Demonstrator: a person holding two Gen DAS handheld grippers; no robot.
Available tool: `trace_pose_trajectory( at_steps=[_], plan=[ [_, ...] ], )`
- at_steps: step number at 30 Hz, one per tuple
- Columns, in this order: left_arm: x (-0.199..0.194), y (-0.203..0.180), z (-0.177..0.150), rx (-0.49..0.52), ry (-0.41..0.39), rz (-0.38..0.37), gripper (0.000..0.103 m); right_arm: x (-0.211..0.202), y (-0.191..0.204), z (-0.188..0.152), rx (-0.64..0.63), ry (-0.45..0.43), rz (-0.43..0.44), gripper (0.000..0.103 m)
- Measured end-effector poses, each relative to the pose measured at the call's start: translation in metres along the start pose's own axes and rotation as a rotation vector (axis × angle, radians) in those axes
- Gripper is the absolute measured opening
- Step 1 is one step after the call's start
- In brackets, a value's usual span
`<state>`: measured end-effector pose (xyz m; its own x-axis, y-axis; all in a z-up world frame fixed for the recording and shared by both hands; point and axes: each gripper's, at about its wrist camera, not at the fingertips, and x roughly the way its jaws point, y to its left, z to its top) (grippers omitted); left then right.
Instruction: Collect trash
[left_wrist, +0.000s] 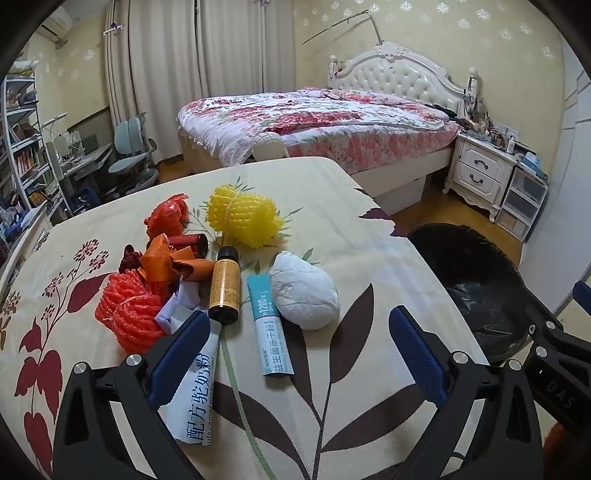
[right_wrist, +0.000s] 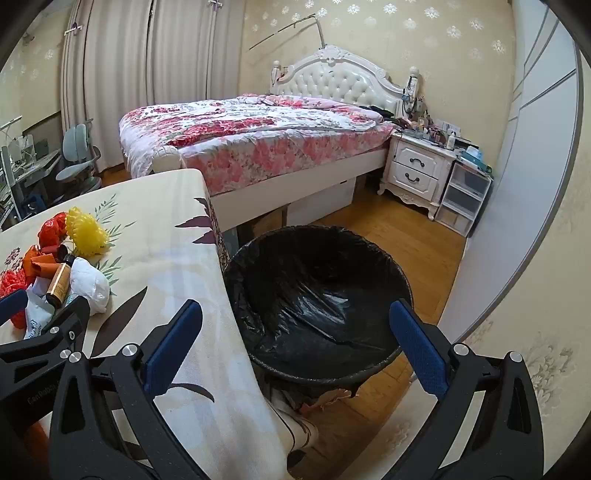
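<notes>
Trash lies in a heap on the floral tablecloth (left_wrist: 369, 258): a yellow foam net (left_wrist: 242, 216), a red foam net (left_wrist: 127, 314), orange wrappers (left_wrist: 173, 264), a gold bottle (left_wrist: 223, 284), a teal sachet (left_wrist: 271, 325), a white crumpled wad (left_wrist: 304, 291) and a white printed packet (left_wrist: 195, 387). My left gripper (left_wrist: 299, 332) is open just above the table, its left finger over the white packet. My right gripper (right_wrist: 295, 325) is open and empty above the black-lined bin (right_wrist: 317, 295) beside the table. The heap also shows in the right wrist view (right_wrist: 59, 266).
The bin (left_wrist: 476, 284) stands on the wooden floor at the table's right edge. Behind are a bed (left_wrist: 317, 122) with a floral quilt, a white nightstand (left_wrist: 480, 170), plastic drawers (left_wrist: 524, 199), and at the left a desk chair (left_wrist: 133, 155) and bookshelves (left_wrist: 22, 147).
</notes>
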<state>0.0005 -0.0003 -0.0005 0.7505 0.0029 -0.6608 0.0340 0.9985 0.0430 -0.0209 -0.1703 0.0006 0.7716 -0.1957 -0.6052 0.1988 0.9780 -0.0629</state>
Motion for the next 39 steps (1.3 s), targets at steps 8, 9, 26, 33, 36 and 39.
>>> trace_pose_trajectory(
  at_steps=[8, 9, 26, 33, 36, 39],
  plan=[
    [-0.0050, 0.0023, 0.0033, -0.021, -0.004, -0.008, 0.097, -0.0004, 0.0009, 0.0002, 0.000, -0.008, -0.002, 0.099],
    [-0.0057, 0.0028, 0.0034, -0.022, -0.004, -0.007, 0.097, -0.0037, 0.0000, 0.0021, 0.002, -0.005, 0.003, 0.099],
    [-0.0041, 0.0022, 0.0012, -0.017, -0.001, -0.005, 0.097, -0.0033, 0.0016, 0.0006, 0.002, -0.005, 0.000, 0.099],
    [-0.0042, 0.0011, 0.0002, -0.014, 0.005, -0.001, 0.097, -0.0031, -0.0006, -0.0007, 0.004, -0.006, 0.000, 0.099],
    [-0.0039, 0.0013, 0.0000, -0.014, 0.004, -0.002, 0.097, -0.0021, -0.0049, -0.0020, 0.009, -0.003, 0.000, 0.099],
    [-0.0041, 0.0012, 0.0000, -0.012, 0.003, -0.002, 0.097, -0.0023, -0.0054, -0.0023, 0.009, -0.004, 0.000, 0.099]
  ],
)
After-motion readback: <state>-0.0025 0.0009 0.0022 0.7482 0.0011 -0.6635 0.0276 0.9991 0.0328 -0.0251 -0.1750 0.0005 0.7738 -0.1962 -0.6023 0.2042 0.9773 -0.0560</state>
